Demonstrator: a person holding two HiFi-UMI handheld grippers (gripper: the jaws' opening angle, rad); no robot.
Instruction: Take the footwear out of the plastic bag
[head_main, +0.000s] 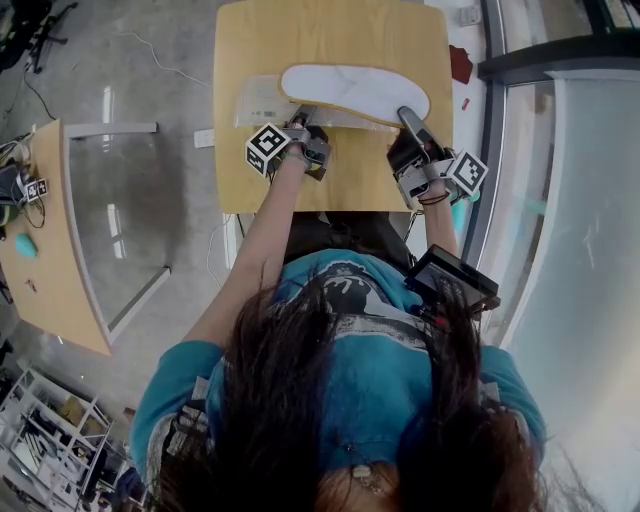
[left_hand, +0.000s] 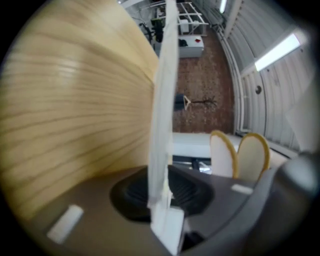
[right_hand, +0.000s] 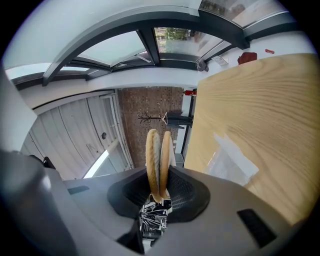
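Table (head_main: 330, 185): wooden, with bare surface toward the person. The right edge is near, so there is little room for a rightward draw.

Slippers (head_main: 360, 90): a flat white pair, soles together, lying across the far half. Their left end overlaps the bag (head_main: 258, 103); I cannot tell whether it is clear of the mouth.

Bag: flat, left of centre.

Left gripper (head_main: 303, 118): its jaws pinch the bag's near edge, judged to anchor it.

Right gripper (head_main: 408, 122): its jaws are clamped on the pair's right end, judged to pull it free.
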